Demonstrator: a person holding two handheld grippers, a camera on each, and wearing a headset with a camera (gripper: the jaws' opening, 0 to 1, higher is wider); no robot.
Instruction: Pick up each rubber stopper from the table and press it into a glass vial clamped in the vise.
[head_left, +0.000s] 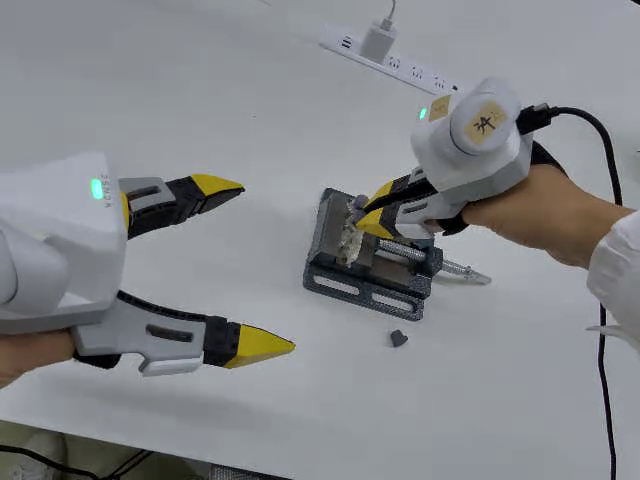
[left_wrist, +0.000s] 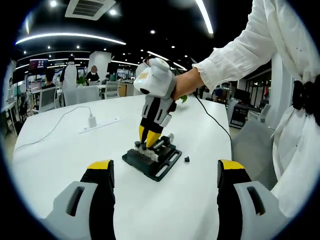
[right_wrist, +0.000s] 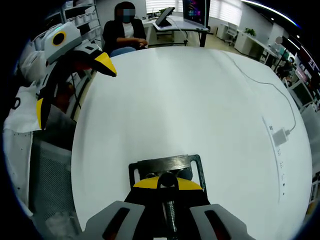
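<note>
A dark metal vise stands mid-table with pale glass vials clamped in it. My right gripper is directly over the vise's near end, its yellow tips shut on a dark grey rubber stopper and pointing down at the vials. In the right gripper view the stopper sits between the tips, just above the vise. Another rubber stopper lies on the table right of the vise. My left gripper hovers left of the vise, open and holding nothing, and faces the vise.
A white power strip with a plugged-in charger lies at the table's far edge. A black cable trails from the right gripper along the right side. People sit at desks beyond the table.
</note>
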